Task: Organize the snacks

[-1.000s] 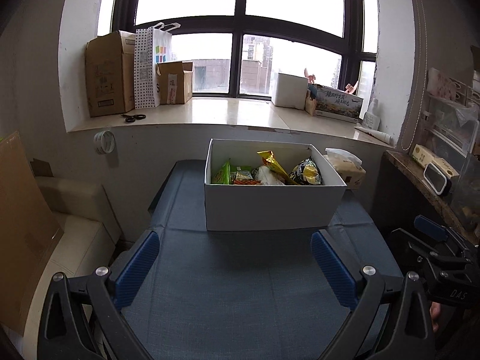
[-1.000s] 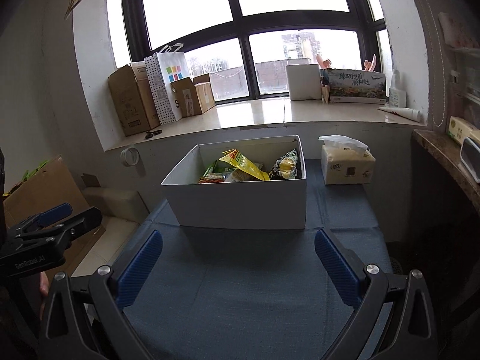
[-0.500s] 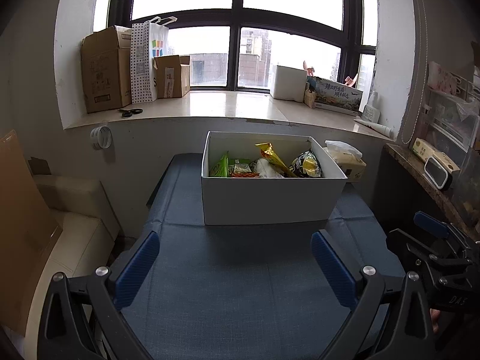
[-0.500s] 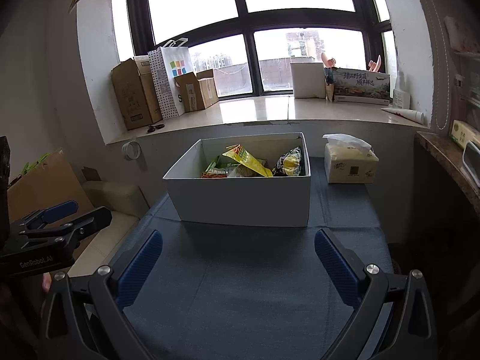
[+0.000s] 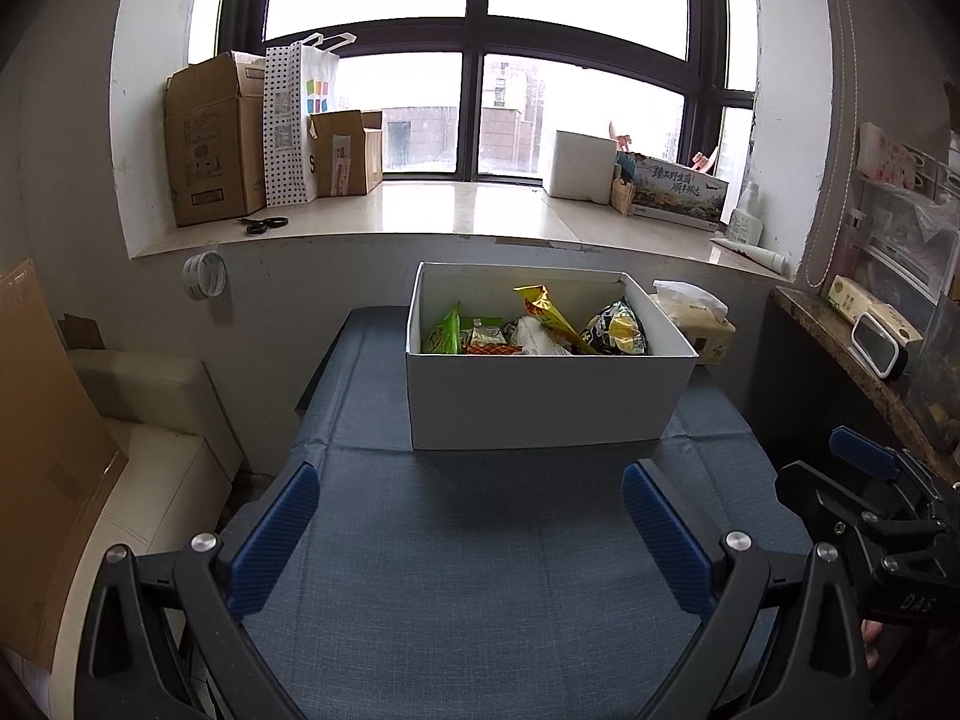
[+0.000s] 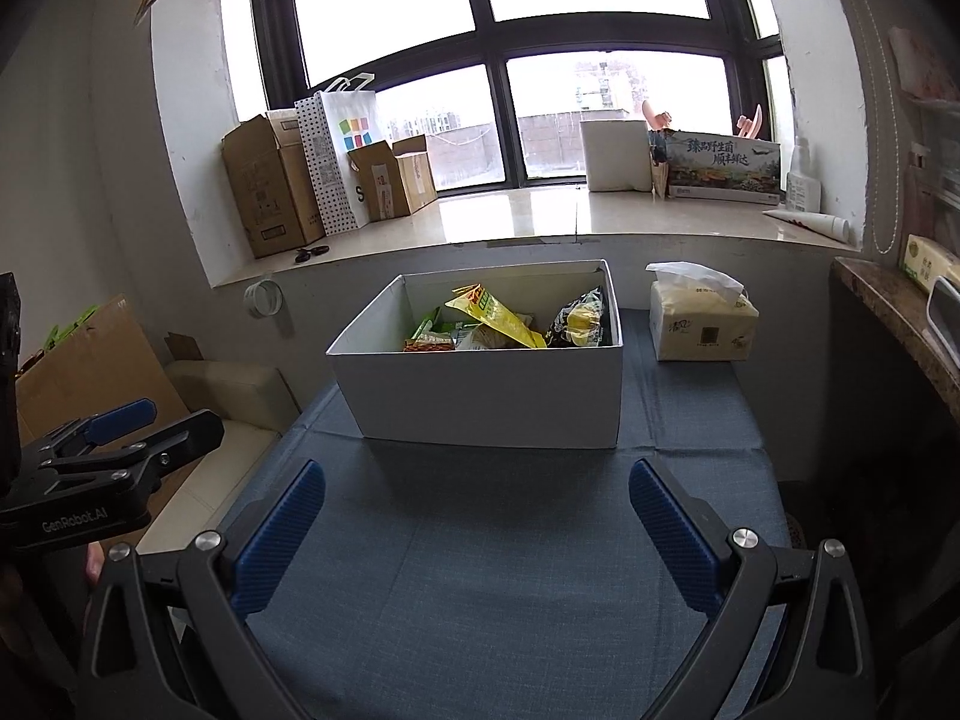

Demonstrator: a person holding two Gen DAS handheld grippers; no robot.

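A white open box (image 5: 540, 402) (image 6: 492, 396) stands on the blue-clothed table (image 5: 468, 570) (image 6: 480, 570). It holds several snack packets: a yellow cone-shaped pack (image 5: 546, 312) (image 6: 498, 315), a black-and-yellow bag (image 5: 618, 330) (image 6: 579, 321), a green pack (image 5: 444, 333) (image 6: 426, 324). My left gripper (image 5: 471, 525) is open and empty, well short of the box. My right gripper (image 6: 477, 525) is open and empty, also short of the box. Each gripper shows at the edge of the other's view, the right one (image 5: 870, 480) and the left one (image 6: 114, 438).
A tissue pack (image 6: 702, 324) (image 5: 696, 324) sits right of the box. The windowsill behind carries cardboard boxes (image 5: 210, 144), a dotted paper bag (image 5: 297, 120), scissors (image 5: 264, 225) and a white box (image 5: 579, 174). A stone shelf (image 5: 852, 360) is at right, a beige seat (image 5: 156, 420) at left.
Both views have shifted slightly; the box sits a little higher and nearer in view. Both grippers stay open and empty.
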